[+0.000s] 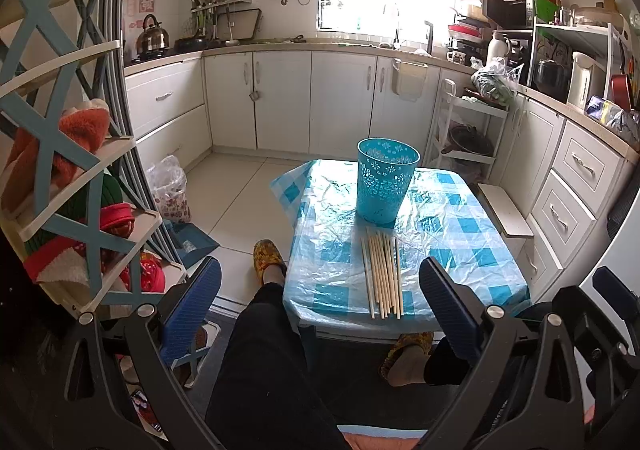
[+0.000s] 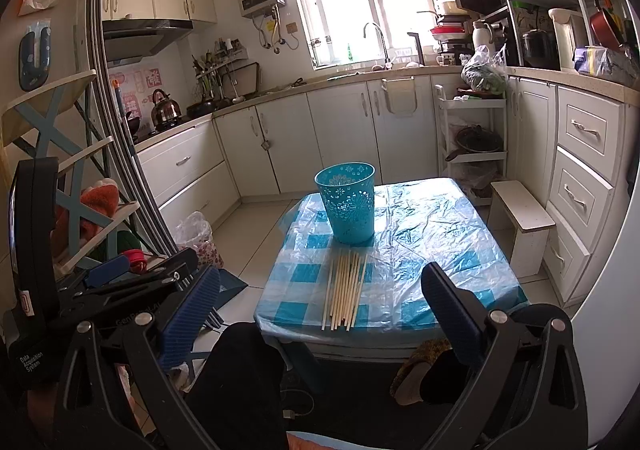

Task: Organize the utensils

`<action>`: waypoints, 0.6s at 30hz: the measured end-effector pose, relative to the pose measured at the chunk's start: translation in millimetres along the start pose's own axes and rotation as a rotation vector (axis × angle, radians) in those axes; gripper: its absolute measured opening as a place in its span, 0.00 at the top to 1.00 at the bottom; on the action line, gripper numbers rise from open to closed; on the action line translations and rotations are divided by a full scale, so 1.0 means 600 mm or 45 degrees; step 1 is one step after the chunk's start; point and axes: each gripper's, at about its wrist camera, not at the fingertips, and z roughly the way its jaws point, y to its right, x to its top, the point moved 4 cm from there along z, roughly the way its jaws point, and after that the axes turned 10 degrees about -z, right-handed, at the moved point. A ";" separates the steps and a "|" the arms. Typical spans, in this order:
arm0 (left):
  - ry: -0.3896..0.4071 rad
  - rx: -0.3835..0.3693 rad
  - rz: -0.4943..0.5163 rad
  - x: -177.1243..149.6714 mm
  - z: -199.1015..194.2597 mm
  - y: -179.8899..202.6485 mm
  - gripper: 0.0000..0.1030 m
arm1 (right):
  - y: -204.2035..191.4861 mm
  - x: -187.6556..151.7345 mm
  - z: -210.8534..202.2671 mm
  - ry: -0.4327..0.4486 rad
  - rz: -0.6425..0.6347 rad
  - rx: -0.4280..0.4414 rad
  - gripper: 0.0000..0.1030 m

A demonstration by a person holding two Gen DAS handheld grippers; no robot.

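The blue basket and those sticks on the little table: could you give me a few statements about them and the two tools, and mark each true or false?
1. The blue basket stands upright on the table. True.
2. The chopsticks are already inside the basket. False: they lie flat in a bundle on the checked cloth, in front of the basket.
3. The left tool is open and holds nothing. True.
4. The right tool is shut on a chopstick. False: it is open and empty, short of the table.
5. The basket lies tipped on its side. False: it stands with its opening up.
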 end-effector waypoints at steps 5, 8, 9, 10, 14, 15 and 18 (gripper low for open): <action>-0.010 0.005 0.002 -0.002 0.003 0.000 0.07 | -0.003 -0.004 0.006 -0.005 -0.008 0.003 0.06; -0.033 0.020 0.015 -0.005 0.013 0.004 0.07 | -0.002 -0.006 0.013 -0.012 -0.005 0.008 0.06; -0.042 0.027 0.020 -0.006 0.019 0.004 0.07 | -0.001 -0.006 0.017 -0.020 -0.005 0.010 0.06; -0.052 0.032 0.021 -0.006 0.027 0.004 0.07 | 0.000 -0.005 0.021 -0.024 -0.008 0.010 0.06; -0.094 -0.043 -0.002 -0.007 0.076 0.004 0.07 | 0.012 -0.008 0.055 -0.048 -0.036 -0.027 0.06; -0.117 -0.049 0.001 -0.011 0.093 0.003 0.07 | 0.016 -0.011 0.072 -0.062 -0.053 -0.042 0.06; -0.185 -0.036 0.003 -0.023 0.154 0.001 0.07 | 0.033 -0.029 0.135 -0.148 -0.073 -0.063 0.06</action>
